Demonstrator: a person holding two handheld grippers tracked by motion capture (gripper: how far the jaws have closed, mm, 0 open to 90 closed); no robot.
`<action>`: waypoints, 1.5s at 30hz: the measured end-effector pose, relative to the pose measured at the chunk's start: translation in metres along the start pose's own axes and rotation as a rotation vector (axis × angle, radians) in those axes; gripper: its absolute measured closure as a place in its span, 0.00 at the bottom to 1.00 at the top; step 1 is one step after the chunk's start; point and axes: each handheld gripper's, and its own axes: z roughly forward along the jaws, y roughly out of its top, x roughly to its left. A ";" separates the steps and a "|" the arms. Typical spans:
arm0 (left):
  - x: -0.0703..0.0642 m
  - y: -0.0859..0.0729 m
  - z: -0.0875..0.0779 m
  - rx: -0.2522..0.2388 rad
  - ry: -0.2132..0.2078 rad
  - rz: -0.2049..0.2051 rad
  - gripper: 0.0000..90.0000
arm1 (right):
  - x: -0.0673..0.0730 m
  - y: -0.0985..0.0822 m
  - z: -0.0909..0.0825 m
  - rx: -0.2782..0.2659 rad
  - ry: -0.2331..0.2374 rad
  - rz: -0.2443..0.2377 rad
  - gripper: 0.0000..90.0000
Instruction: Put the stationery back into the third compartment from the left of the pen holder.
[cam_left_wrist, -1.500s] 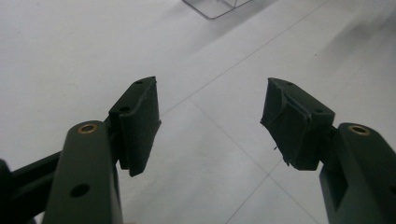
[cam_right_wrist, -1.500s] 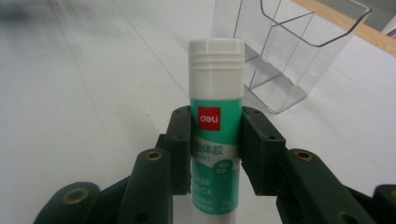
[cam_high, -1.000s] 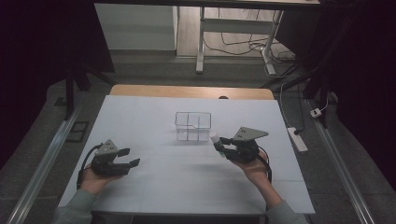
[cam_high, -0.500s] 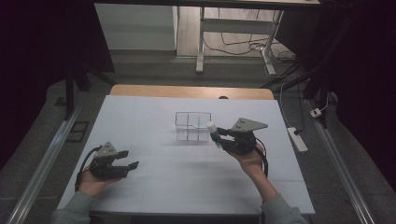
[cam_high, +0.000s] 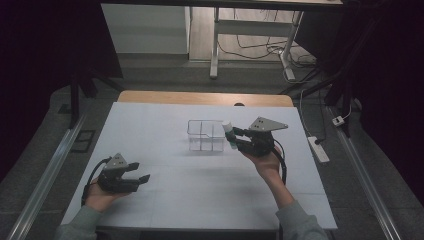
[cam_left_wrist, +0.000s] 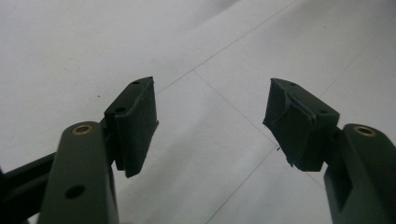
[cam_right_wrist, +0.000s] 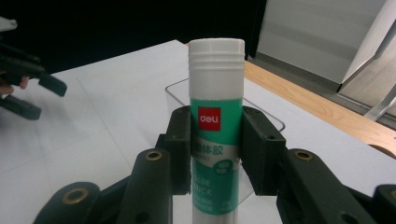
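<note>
The green label and white cap of the glue stick (cam_right_wrist: 216, 135) were seen in the right gripper view. It was clamped upright between the jaws of the right gripper (cam_high: 234, 139), just beside the clear box (cam_high: 205, 135). The left gripper (cam_high: 141, 172), well apart from the box, was held open and empty.

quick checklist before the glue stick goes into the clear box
1. Grip: right tongs shut on the green-and-white glue stick, pads on both sides: ok.
2. Stick upright, white cap on top: ok.
3. Clear plastic divided box standing on the white table, compartments look empty: ok.
4. Stick lined up over a compartment: not ok, it hangs beside the box's right edge.
5. Left tongs open, holding nothing, well away from the box: ok.
6. Which compartment is meant: cannot tell.
</note>
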 end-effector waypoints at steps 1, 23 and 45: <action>0.000 0.000 0.000 0.000 0.002 0.004 0.37 | -0.001 0.000 0.001 -0.005 0.001 0.005 0.72; 0.002 -0.001 0.000 0.005 0.002 -0.006 0.37 | -0.025 0.014 0.059 -0.028 -0.012 0.081 0.72; 0.003 -0.002 0.001 0.014 -0.002 -0.003 0.37 | -0.036 0.002 0.073 -0.007 -0.053 0.171 0.45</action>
